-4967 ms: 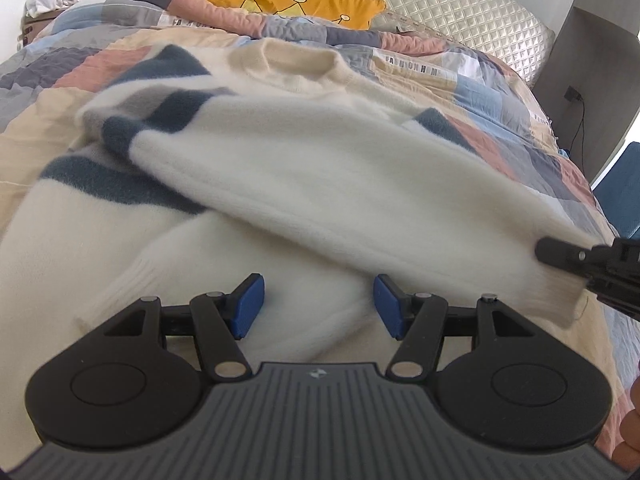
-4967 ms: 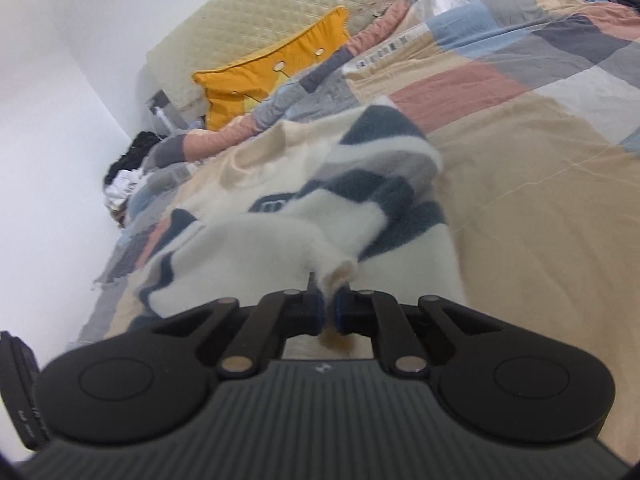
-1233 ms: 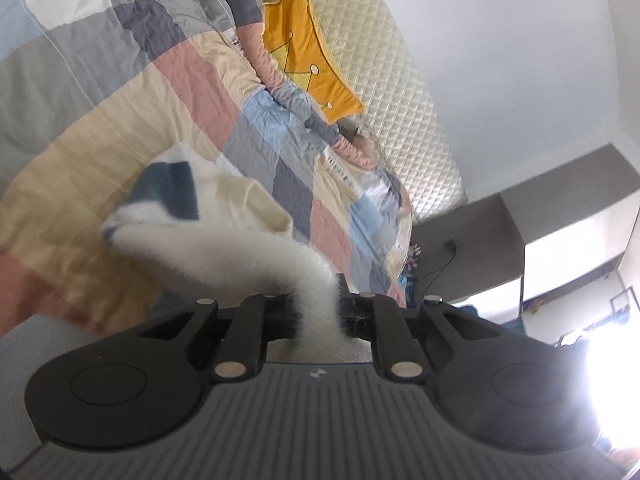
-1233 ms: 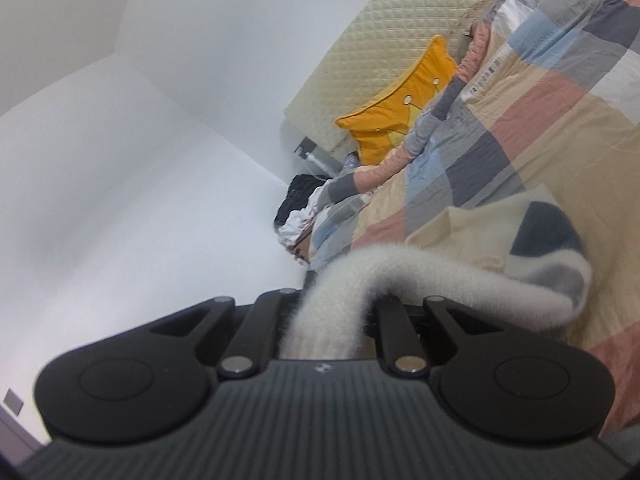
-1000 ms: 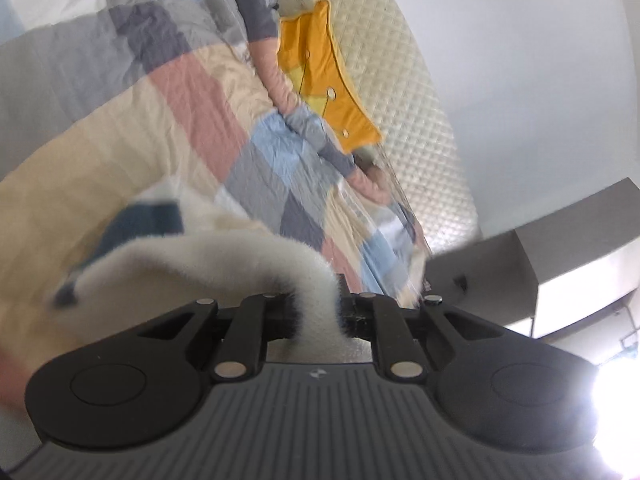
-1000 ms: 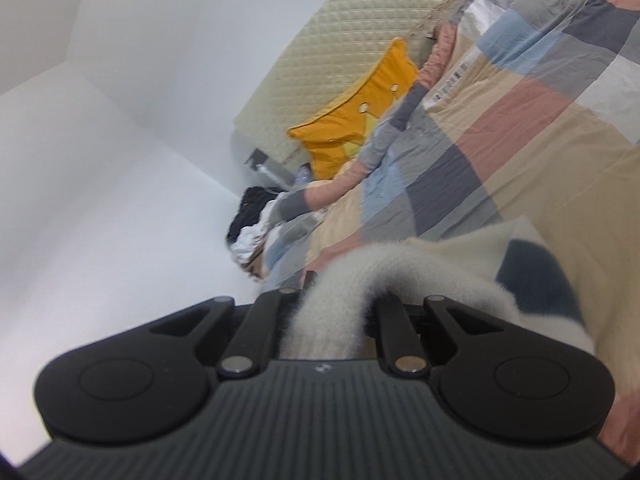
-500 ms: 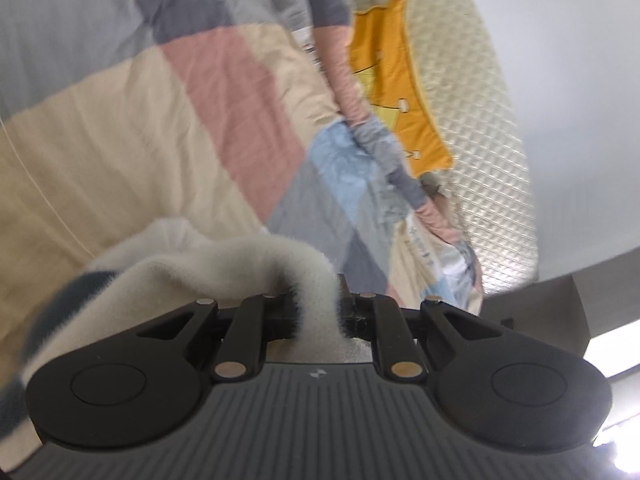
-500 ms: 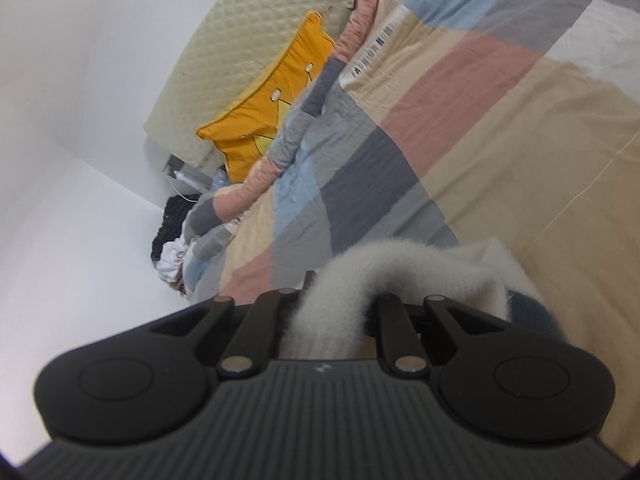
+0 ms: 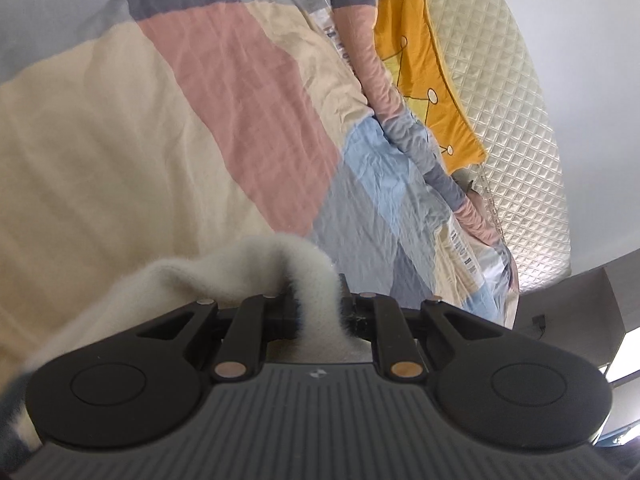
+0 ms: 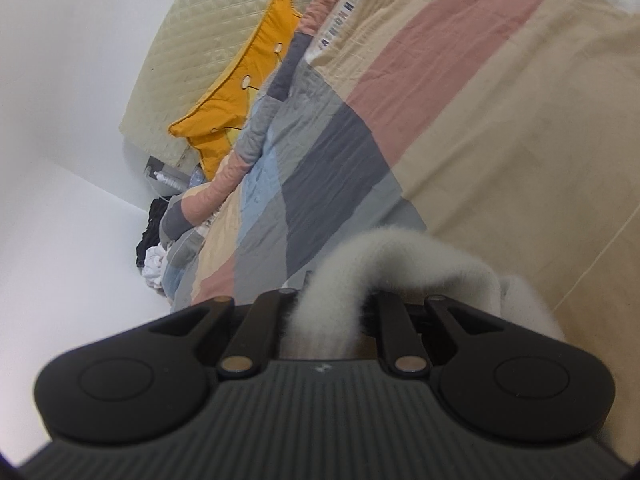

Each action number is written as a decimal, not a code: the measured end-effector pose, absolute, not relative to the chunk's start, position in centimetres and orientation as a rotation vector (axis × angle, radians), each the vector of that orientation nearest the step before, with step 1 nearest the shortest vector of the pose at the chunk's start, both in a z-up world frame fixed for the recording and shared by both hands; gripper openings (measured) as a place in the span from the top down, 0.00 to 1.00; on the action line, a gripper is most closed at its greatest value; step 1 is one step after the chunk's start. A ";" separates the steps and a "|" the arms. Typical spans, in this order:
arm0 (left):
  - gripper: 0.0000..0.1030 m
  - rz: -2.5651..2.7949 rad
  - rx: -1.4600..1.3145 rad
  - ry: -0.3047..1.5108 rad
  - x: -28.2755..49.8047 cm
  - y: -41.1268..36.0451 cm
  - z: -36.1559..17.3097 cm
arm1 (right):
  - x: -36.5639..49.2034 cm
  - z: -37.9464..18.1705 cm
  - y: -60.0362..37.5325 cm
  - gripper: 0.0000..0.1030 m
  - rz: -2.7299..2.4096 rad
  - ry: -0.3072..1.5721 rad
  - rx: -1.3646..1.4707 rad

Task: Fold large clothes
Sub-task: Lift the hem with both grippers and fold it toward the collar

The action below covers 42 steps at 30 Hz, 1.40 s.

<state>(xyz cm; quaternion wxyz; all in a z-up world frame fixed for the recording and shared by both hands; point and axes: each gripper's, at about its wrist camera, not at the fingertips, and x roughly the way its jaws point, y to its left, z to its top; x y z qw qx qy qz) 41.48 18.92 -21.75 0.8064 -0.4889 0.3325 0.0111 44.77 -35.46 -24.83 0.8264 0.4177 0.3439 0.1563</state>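
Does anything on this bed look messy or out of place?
Mostly tidy. The one untidy spot is a heap of dark and white clothes bunched at the quilt's far edge near the wall. The orange cushion leans against the headboard, which looks normal.

Fluffy cream sweater [image 9: 256,276], bunched over quilt
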 end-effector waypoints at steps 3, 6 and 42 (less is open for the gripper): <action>0.84 0.021 -1.034 0.719 41.9 18.8 -22.5 | 45.2 -25.3 -35.4 0.86 0.316 0.745 0.900; 0.81 0.001 -1.018 0.715 41.8 18.5 -22.3 | 45.0 -24.7 -35.1 0.84 0.322 0.744 0.886; 0.22 -0.171 -0.409 0.772 29.8 7.5 -17.9 | 38.2 -21.0 -29.8 0.43 0.374 0.811 0.325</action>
